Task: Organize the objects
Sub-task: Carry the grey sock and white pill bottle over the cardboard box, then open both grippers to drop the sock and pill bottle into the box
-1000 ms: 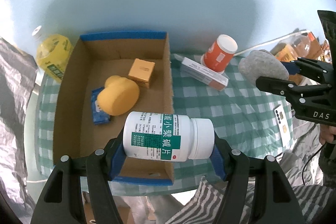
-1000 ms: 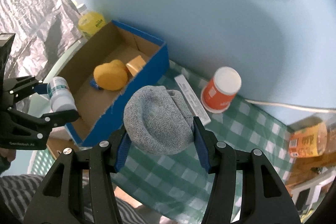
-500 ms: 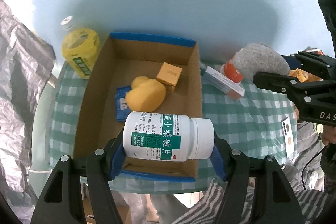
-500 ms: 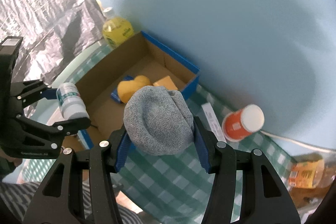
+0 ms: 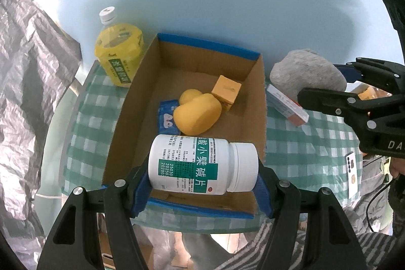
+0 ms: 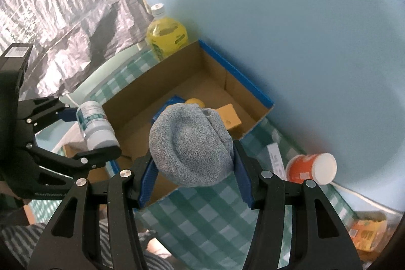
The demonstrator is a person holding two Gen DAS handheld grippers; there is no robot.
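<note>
My left gripper (image 5: 202,168) is shut on a white pill bottle (image 5: 202,165) with a green label, held sideways above the near end of the open cardboard box (image 5: 141,98). In the right wrist view that bottle (image 6: 96,124) hangs at the box's left. My right gripper (image 6: 193,160) is shut on a rolled grey sock (image 6: 189,146), held over the box's near right corner; the sock (image 5: 306,74) shows right of the box in the left wrist view. Inside the box lie a yellow duck (image 5: 196,113), a small orange carton (image 5: 226,91) and a blue packet (image 5: 165,115).
A yellow drink bottle (image 5: 119,55) stands left of the box by the wall. On the green checked cloth (image 5: 303,143) right of the box lie a flat white-and-orange box (image 5: 287,104) and an orange jar (image 6: 312,168). A phone (image 5: 351,173) rests near the right edge.
Both grippers have shifted leftward with their loads. The sock has moved from over the cloth to over the box's right corner; the pill bottle stays above the box's near end.
</note>
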